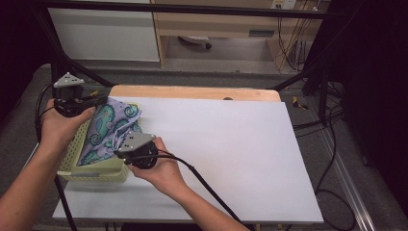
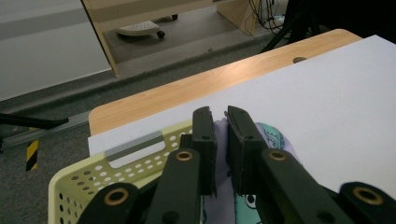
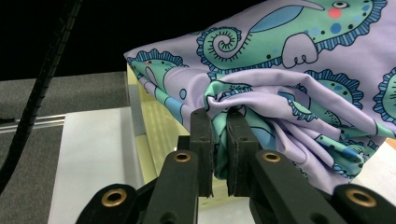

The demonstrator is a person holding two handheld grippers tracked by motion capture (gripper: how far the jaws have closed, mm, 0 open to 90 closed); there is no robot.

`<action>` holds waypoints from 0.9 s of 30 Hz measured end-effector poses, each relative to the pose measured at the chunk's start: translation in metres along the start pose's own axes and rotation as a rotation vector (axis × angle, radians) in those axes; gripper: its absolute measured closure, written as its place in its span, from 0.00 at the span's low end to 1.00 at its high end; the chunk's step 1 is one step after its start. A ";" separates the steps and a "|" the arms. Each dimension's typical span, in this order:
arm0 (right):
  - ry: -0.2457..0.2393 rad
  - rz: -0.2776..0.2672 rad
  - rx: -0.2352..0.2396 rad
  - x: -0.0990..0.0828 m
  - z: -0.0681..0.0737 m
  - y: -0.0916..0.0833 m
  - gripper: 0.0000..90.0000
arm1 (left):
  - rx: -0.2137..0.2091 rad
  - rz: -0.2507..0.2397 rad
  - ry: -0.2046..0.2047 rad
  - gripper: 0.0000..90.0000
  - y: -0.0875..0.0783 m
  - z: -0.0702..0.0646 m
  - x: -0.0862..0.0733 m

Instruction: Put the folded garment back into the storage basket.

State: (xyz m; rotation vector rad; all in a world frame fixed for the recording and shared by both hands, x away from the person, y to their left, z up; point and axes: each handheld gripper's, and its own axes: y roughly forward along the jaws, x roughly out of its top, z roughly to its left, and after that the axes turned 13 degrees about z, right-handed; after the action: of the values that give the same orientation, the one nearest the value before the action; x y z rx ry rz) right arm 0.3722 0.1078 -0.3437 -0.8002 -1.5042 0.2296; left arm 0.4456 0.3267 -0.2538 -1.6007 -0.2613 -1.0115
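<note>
A lilac cloth printed with teal seahorses hangs stretched over a pale yellow perforated basket at the table's left edge. My left gripper is shut on the cloth's far corner, and lilac fabric is pinched between its jaws above the basket rim. My right gripper is shut on a bunched fold of the cloth at the near side, with the basket wall behind it. The cloth sags between the two grips.
A white sheet covers the wooden table, bare to the right of the basket. Black cables trail from the grippers. A dark frame and cabinets stand beyond the far edge.
</note>
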 end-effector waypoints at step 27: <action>-0.030 0.016 0.026 0.009 0.012 0.025 0.93 | 0.025 0.020 -0.048 0.91 0.006 0.021 -0.022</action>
State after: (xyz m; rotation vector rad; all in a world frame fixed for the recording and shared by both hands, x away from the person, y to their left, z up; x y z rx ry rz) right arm 0.3698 0.1355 -0.3530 -0.7909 -1.5207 0.2734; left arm 0.4459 0.3511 -0.2726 -1.6033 -0.2887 -0.9522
